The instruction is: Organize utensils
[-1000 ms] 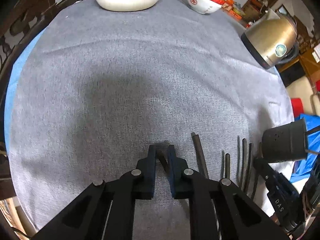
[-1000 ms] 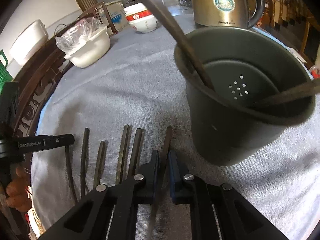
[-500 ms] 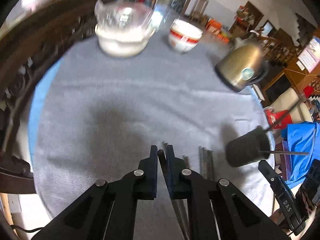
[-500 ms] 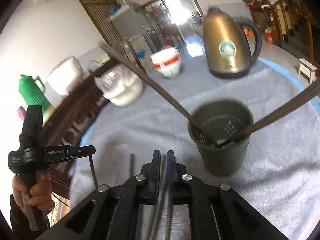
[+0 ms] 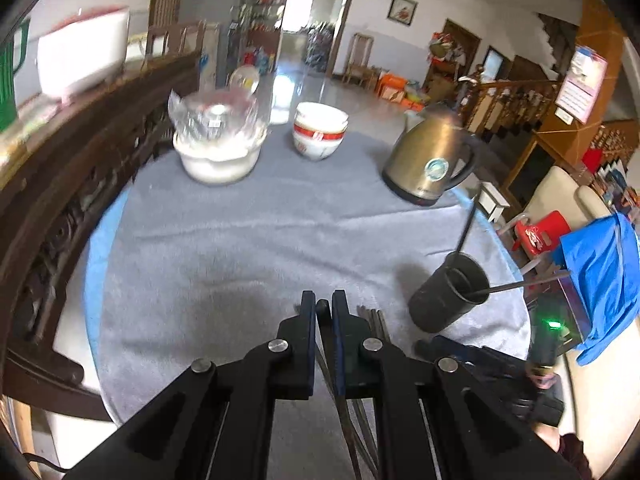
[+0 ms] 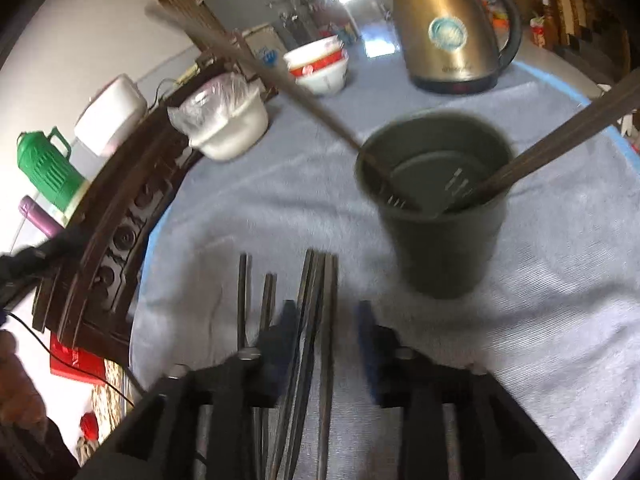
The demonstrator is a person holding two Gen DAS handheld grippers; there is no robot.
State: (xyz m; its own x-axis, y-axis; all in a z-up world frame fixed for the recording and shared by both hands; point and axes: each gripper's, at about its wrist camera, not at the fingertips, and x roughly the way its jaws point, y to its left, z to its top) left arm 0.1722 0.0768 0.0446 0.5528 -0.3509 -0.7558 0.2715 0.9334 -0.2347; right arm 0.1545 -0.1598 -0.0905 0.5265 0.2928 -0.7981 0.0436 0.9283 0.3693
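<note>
Left gripper (image 5: pixel 323 305) clamped on one dark chopstick (image 5: pixel 329 354), raised over the cloth and tilted steeply down. Right gripper (image 6: pixel 326 312) just sprung apart, loose chopsticks (image 6: pixel 316 320) lying on the cloth between its jaws, unpressed. Ahead and right of both, the dark holder (image 6: pixel 434 216), two sticks already in. Best to carry the held stick over the rim, tip first, then let go.
</note>
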